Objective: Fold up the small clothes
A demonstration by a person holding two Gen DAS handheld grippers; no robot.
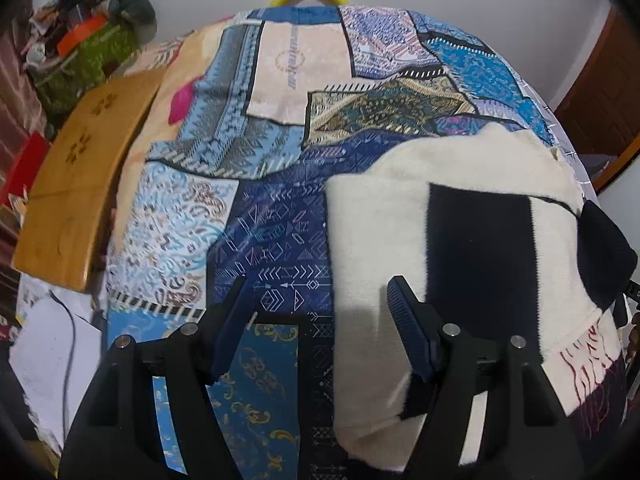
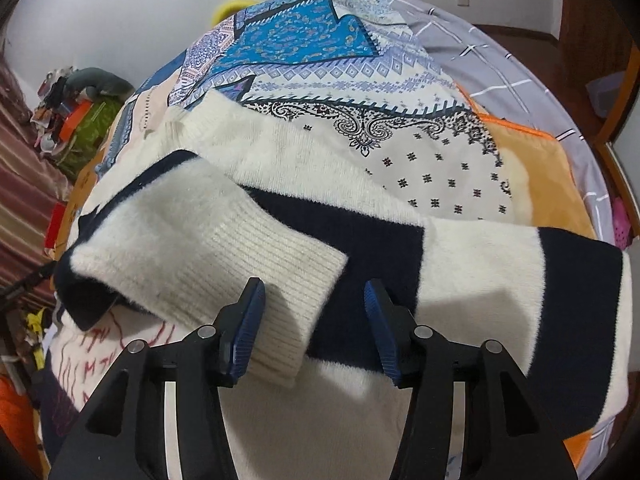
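right wrist: sweater (image 2: 280, 148), sleeve (image 2: 224, 240) seemingly folded

- The right gripper (image 2: 314, 316) hangs over the sweater (image 2: 472, 264), jaws spread wide with nothing between them.
- The cream and navy sweater lies across a patchwork bedspread (image 2: 304, 36) on the bed.
- One sleeve (image 2: 208, 248) is folded over the body; its ribbed cuff (image 2: 288, 300) lies just ahead of the left jaw.
- A cluttered heap (image 2: 76, 108) sits at the far left edge.
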